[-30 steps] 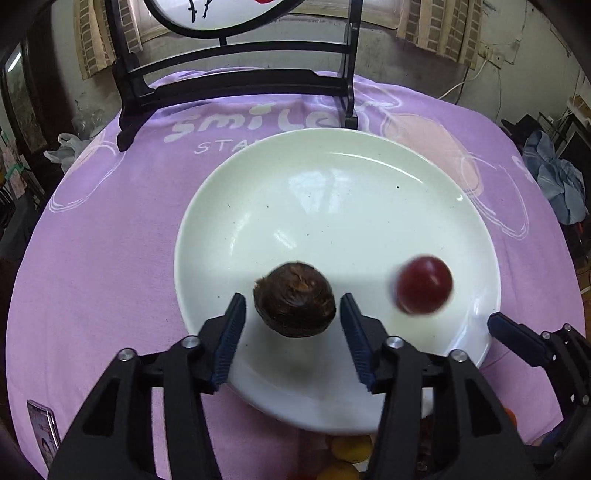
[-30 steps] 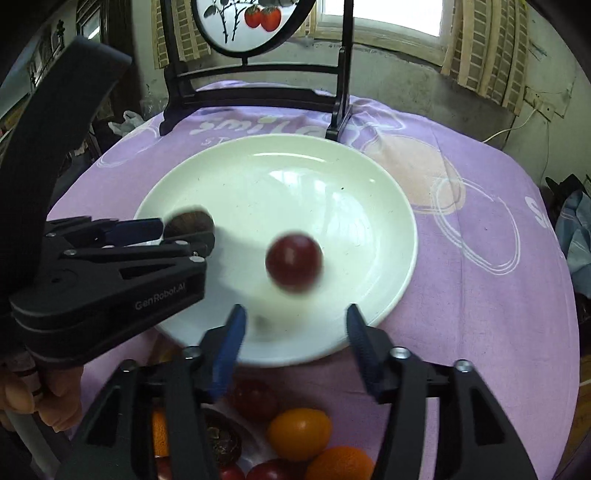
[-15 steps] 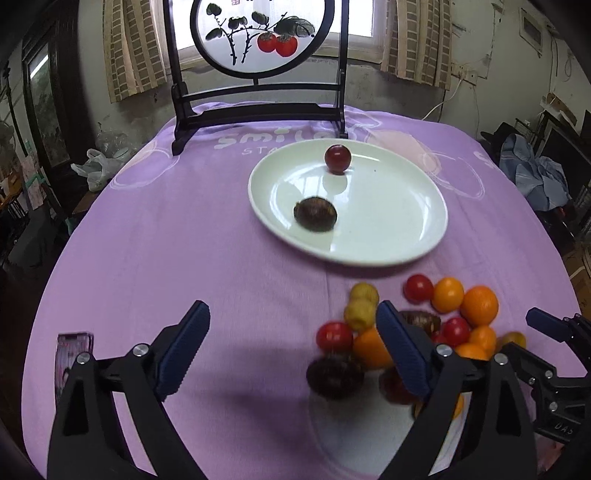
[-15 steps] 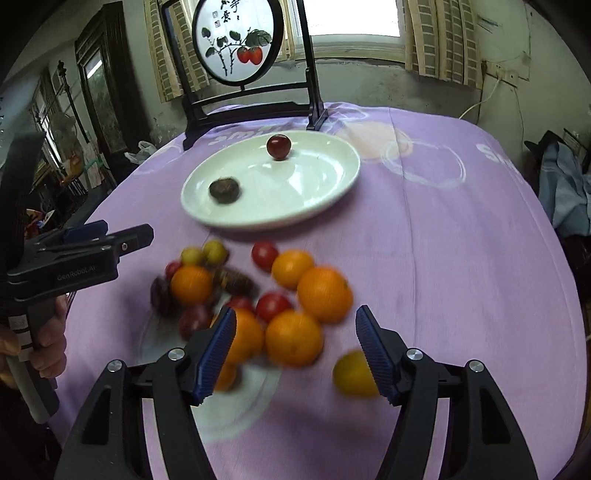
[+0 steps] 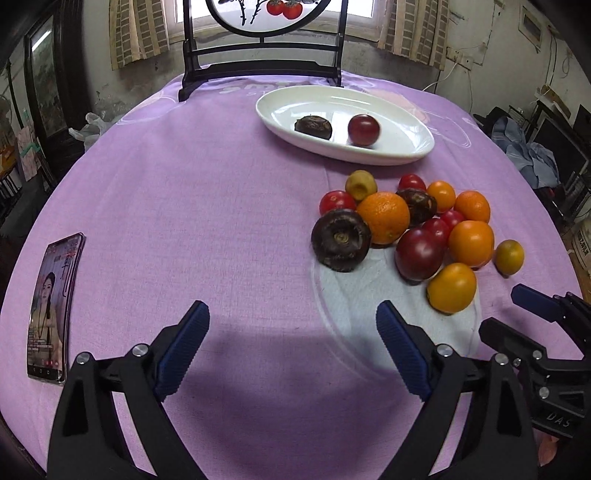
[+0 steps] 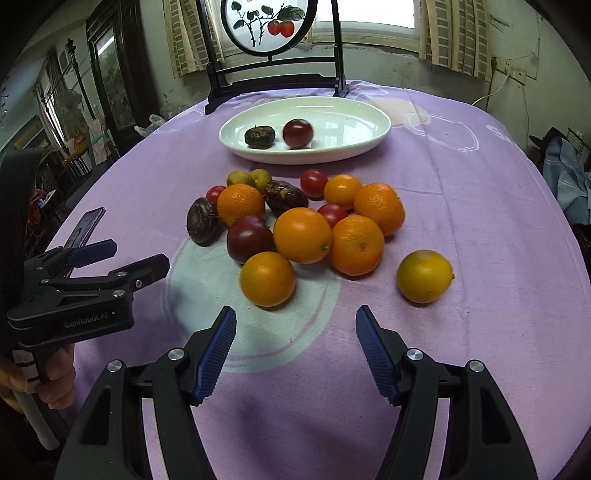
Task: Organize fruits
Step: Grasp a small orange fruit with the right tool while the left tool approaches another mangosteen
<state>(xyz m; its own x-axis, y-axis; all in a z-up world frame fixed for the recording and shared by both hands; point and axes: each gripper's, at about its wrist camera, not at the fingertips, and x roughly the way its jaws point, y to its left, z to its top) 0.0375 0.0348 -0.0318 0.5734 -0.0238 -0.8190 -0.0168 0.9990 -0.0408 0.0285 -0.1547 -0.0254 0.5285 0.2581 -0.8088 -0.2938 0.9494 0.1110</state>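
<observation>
A white plate [image 5: 399, 147] [image 6: 354, 147] at the far side of the purple table holds a dark brown fruit [image 5: 313, 126] [image 6: 260, 136] and a dark red fruit [image 5: 364, 129] [image 6: 297, 133]. A pile of fruits lies nearer: oranges [image 6: 302, 235] [image 5: 384, 217], red tomatoes [image 6: 313, 182], dark brown fruits [image 5: 340, 239] [image 6: 203, 220], a dark red plum [image 5: 420, 253] [image 6: 249, 237] and small yellow-green fruits [image 5: 360, 184]. One yellowish fruit [image 6: 424, 276] [image 5: 509, 257] lies apart at the right. My left gripper [image 5: 291, 347] is open and empty, near the table's front. My right gripper [image 6: 295, 349] is open and empty, just short of the pile.
A phone [image 5: 50, 310] [image 6: 85, 226] lies on the cloth at the left. A black wooden stand with a round painted panel [image 6: 269, 26] stands behind the plate. The left gripper also shows in the right wrist view [image 6: 92, 273]. Furniture and clutter surround the round table.
Both grippers have pulled back from the plate toward the near side of the table and lowered. The dark brown fruit and the red fruit stay on the plate; the red one rolled.
</observation>
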